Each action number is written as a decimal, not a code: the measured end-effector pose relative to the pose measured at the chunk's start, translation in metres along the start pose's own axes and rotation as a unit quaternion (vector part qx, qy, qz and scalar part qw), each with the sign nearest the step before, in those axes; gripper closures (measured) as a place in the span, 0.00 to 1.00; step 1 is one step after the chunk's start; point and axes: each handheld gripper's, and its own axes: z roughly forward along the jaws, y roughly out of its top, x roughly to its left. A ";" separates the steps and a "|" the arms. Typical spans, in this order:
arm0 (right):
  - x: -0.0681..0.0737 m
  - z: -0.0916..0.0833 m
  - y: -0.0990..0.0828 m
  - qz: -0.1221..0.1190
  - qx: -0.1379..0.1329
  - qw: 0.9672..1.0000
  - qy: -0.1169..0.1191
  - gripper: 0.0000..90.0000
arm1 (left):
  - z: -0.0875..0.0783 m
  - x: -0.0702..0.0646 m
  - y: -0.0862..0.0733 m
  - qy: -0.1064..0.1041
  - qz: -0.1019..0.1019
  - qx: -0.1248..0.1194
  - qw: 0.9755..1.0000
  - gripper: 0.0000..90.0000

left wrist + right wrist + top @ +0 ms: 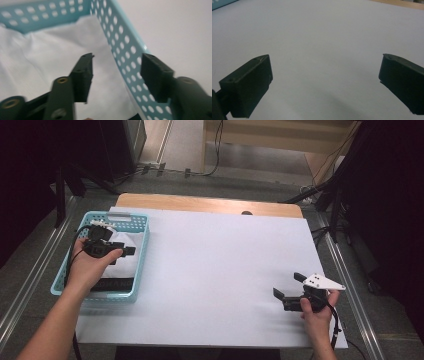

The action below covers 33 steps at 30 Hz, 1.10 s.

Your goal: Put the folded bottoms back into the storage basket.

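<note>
L gripper (129, 251) sits over the blue basket (142, 251) at about 9 o'clock on the table (210, 204), held in the person's left hand (87, 267). In the left gripper view its jaws stand part-way apart w/ nothing between them; the basket's perforated side wall (125, 50) runs up through the gap, and the pads don't touch it. White cloth (50, 50) lies inside the basket, filling most of the floor, w/ creases; in the high view it shows as a white patch (131, 240) just past the gripper. A dark item w/ lettering (114, 284) lies at the near end of the basket, at 6 o'clock from the cloth; can't tell what it is.

R gripper (289, 289) is at approx 4 o'clock on the table, well apart from the basket, in the right hand (317, 312). Jaws wide, empty, pointing toward 9 o'clock over the white sheet (215, 270). In the right gripper view both black pads (249, 85) hang over bare white sheet, w/ a sliver of the basket at 11 o'clock.

White sheet covers most of the table top; a strip of wood shows at the 12 o'clock edge.
</note>
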 end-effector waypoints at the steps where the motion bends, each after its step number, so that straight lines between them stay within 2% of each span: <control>1: 0.000 0.000 0.000 0.000 0.000 1.000 0.000 0.00 | -0.004 0.000 0.000 0.000 0.003 -0.013 1.000 0.40; 8: 0.000 -0.001 0.001 -0.001 -0.003 1.000 -0.002 0.00 | -0.025 -0.014 0.001 -0.012 0.014 -0.072 0.997 0.19; 12: 0.000 -0.001 0.001 0.001 -0.003 1.000 -0.003 0.00 | -0.031 -0.025 0.001 -0.026 0.017 -0.096 0.995 0.06; 14: 0.000 -0.002 0.001 0.001 -0.003 1.000 -0.003 0.00 | -0.033 -0.031 0.000 -0.026 0.022 -0.105 0.994 0.00; 20: -0.001 -0.004 0.000 0.001 -0.007 1.000 -0.005 0.00 | -0.034 -0.049 -0.005 -0.033 0.033 -0.127 0.991 0.00; 33: -0.001 -0.007 0.000 0.004 -0.011 1.000 -0.007 0.00 | -0.022 -0.078 -0.028 -0.063 0.047 -0.151 0.985 0.00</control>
